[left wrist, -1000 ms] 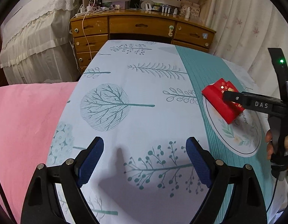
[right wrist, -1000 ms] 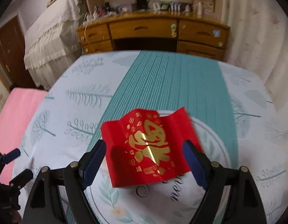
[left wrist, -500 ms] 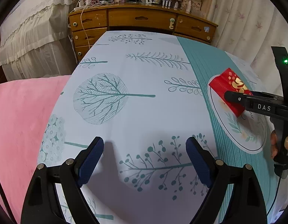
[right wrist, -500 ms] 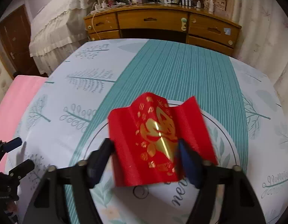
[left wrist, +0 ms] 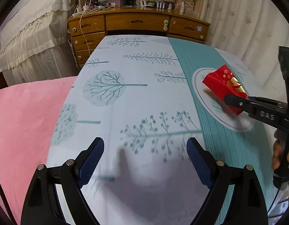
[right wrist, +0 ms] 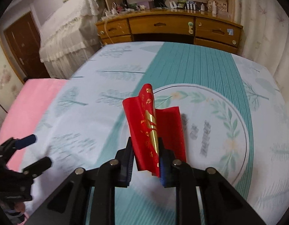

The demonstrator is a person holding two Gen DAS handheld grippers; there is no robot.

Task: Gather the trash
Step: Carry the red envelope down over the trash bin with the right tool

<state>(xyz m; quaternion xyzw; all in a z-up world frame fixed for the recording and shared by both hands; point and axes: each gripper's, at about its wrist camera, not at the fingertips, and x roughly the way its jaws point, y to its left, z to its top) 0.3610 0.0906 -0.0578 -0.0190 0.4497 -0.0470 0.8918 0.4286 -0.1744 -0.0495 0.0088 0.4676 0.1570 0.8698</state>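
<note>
Two grippers over the bed, one holding trash.
The right gripper (right wrist: 146, 159) pinches a folded red-and-gold paper (right wrist: 153, 127) between closed pads, lifted just above the bedspread (right wrist: 200, 71); the left gripper (left wrist: 144, 161), beside it, gapes empty.

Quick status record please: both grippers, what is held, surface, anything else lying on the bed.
right gripper: shut on the red envelope, paper buckled between the pads
left gripper: open, nothing between its fingers
surface: bedsheet with tree print and teal stripe
also on bed: pink blanket at the left side
other trash: none visible
</note>
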